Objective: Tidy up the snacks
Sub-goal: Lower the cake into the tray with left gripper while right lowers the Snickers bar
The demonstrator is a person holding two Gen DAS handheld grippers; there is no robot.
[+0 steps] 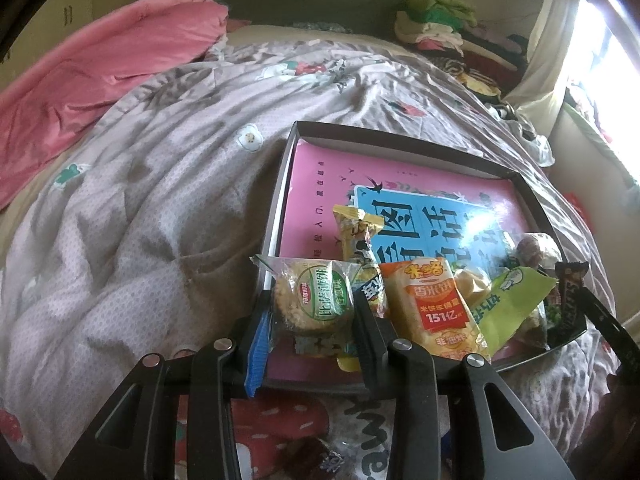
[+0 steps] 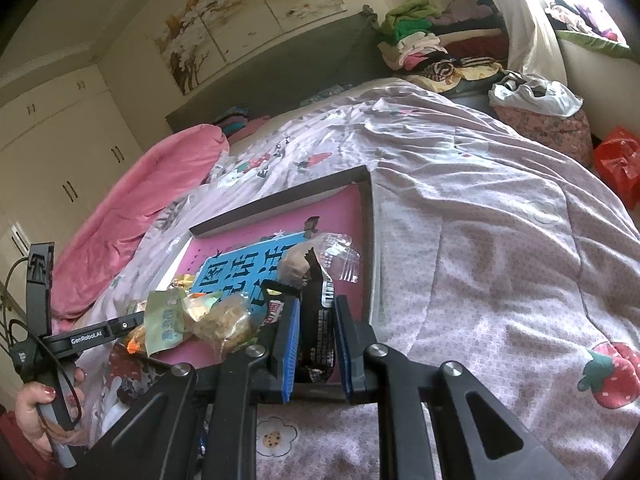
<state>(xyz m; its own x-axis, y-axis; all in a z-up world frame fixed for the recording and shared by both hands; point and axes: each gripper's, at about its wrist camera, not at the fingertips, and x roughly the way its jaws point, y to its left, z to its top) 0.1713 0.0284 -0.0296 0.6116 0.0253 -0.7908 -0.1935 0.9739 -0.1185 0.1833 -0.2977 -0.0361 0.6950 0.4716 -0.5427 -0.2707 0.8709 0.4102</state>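
Left tool [image 1: 314, 322] pinches a round cracker packet [image 1: 312, 300] over the near-left corner of the shallow box [image 1: 400, 140] on the bed. Right tool [image 2: 316, 340] clamps a dark chocolate bar wrapper [image 2: 318, 332] at the box's near-right edge.

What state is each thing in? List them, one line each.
left gripper: shut on the round biscuit pack.
right gripper: shut on the dark bar wrapper.
shallow box: open, on the bed, a pink book inside.
orange rice cracker pack: lying in the box, sealed.
green snack pack: lying in the box.
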